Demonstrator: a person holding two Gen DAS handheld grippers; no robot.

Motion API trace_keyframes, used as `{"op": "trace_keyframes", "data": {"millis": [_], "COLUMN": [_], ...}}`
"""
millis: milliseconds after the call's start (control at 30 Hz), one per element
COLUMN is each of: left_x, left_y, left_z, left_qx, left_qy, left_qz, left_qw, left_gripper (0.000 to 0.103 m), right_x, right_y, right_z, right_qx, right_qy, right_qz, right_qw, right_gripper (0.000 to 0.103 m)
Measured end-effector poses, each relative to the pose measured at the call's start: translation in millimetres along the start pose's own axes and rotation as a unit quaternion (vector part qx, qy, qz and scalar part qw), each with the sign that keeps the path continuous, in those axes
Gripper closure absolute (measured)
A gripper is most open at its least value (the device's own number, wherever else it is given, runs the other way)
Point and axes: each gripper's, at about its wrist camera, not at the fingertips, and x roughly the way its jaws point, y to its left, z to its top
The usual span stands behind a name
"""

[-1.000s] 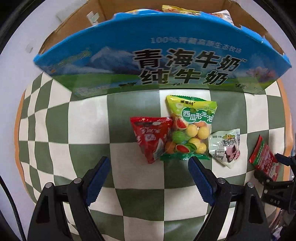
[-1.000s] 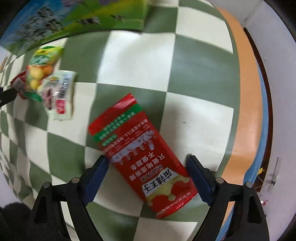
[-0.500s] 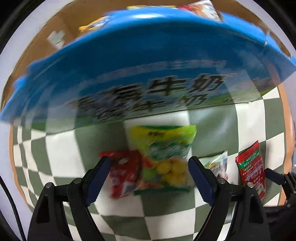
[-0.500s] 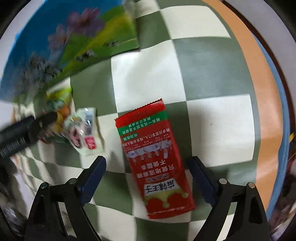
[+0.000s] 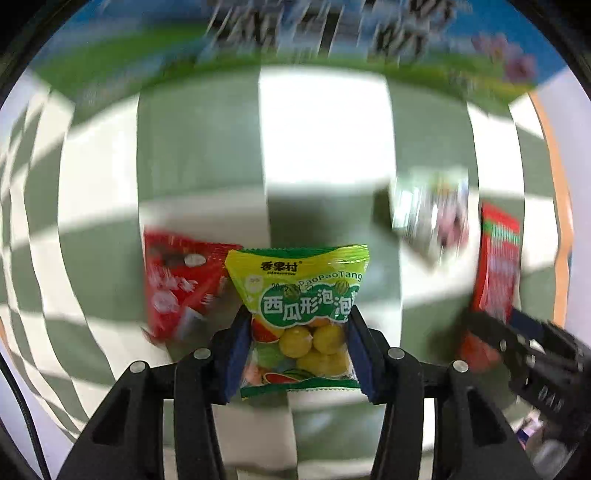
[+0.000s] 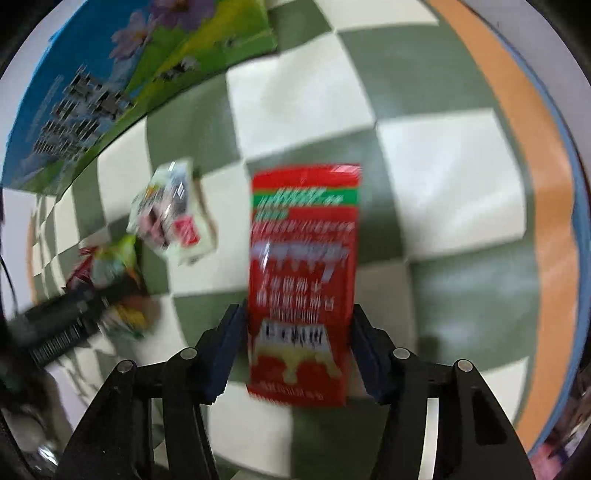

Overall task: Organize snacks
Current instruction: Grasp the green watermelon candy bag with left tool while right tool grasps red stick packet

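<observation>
Four snack packets lie on the green-and-white checkered tabletop (image 5: 325,147), with one blue carton (image 5: 295,33) at 12 o'clock, its print blurred. Left wrist view: the left tongs (image 5: 299,349) are closing, their blue pads pressing both sides of the yellow-green gum packet (image 5: 301,295), marked "PaoPaoTang" and "西瓜形泡泡", long axis running 12 to 6 o'clock, header at 12. A red packet (image 5: 177,284) touches it at 9 o'clock; a blurred white packet (image 5: 430,218) lies at 2 o'clock. Right wrist view: the right tongs (image 6: 297,354) are closing on the long red packet (image 6: 303,266), its lettering unreadable, long axis 12 to 6 o'clock, green band at 12.
</observation>
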Motion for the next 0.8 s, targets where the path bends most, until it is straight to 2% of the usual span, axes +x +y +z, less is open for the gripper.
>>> {"op": "trace_keyframes", "data": {"millis": [100, 200, 267, 400, 433, 467, 533, 567, 633, 733, 800], "left_x": [8, 16, 21, 27, 31, 32, 27, 28, 21, 27, 27], "left_y": [11, 22, 33, 26, 20, 18, 7, 6, 3, 3, 0], "left_z": [-13, -3, 10, 16, 9, 8, -9, -7, -12, -10, -4], "left_qx": [-0.008, -0.018, -0.025, -0.029, -0.025, -0.022, -0.021, -0.021, -0.023, -0.024, -0.020], "left_qy": [0.022, 0.026, 0.032, 0.027, 0.025, 0.023, 0.023, 0.024, 0.027, 0.032, 0.031], "left_qz": [-0.019, -0.035, -0.036, -0.025, -0.021, -0.017, -0.014, -0.014, -0.018, -0.022, -0.019], "left_qw": [0.9995, 0.9989, 0.9985, 0.9989, 0.9992, 0.9993, 0.9994, 0.9994, 0.9992, 0.9990, 0.9991], "left_gripper": [0.056, 0.051, 0.050, 0.048, 0.047, 0.047, 0.047, 0.047, 0.047, 0.044, 0.043], "right_x": [3, 0, -5, -7, -6, -4, -1, 0, -1, 4, 3], "right_y": [5, 4, -1, -5, -6, -5, 2, 8, 21, 38, 42], "right_z": [-20, -22, -13, 11, 23, 28, 42, 45, 34, 13, 2], "right_qx": [-0.006, 0.004, 0.025, 0.056, 0.062, 0.059, 0.032, 0.007, -0.048, -0.124, -0.139], "right_qy": [0.011, -0.004, -0.013, -0.030, -0.032, -0.033, -0.034, -0.033, -0.022, 0.021, 0.024], "right_qz": [0.007, 0.006, 0.007, -0.002, -0.006, -0.015, -0.044, -0.054, -0.064, -0.075, -0.076], "right_qw": [1.000, 1.000, 1.000, 0.998, 0.998, 0.998, 0.998, 0.998, 0.997, 0.989, 0.987], "right_gripper": [0.043, 0.041, 0.033, 0.033, 0.033, 0.037, 0.044, 0.047, 0.048, 0.048, 0.046]}}
